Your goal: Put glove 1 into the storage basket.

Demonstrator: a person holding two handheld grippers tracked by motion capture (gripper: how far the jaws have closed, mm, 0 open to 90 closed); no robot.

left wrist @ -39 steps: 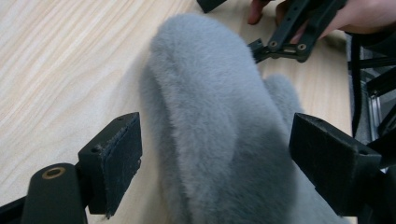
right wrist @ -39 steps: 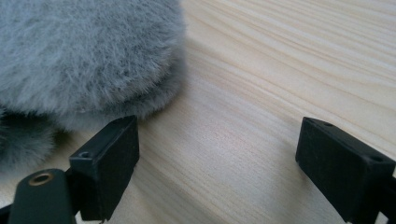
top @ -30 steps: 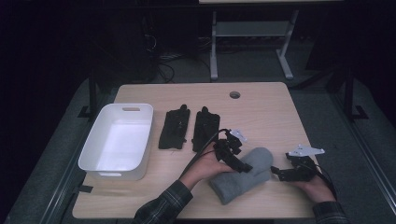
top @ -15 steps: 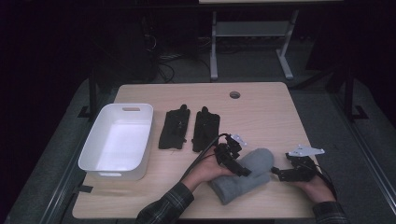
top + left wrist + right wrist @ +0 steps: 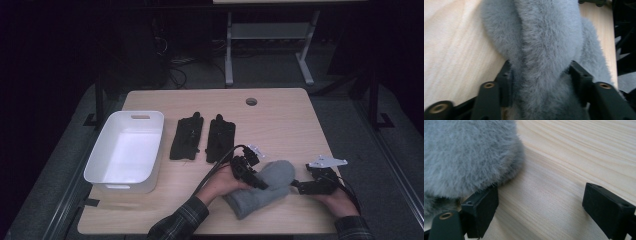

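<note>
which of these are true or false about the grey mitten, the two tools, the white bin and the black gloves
1. The left tool has its jaws pressed on a fold of the grey fuzzy mitten. True; those jaws have just been closing.
2. The right tool is shut on the mitten. False: its jaws stand wide apart over bare table, the mitten just beside one jaw.
3. The white bin holds the mitten. False: the bin is empty and the mitten lies on the table.
4. Two black gloves lie side by side between the bin and the mitten. True.
5. The bin sits at the table's right edge. False: it is at the left.
</note>
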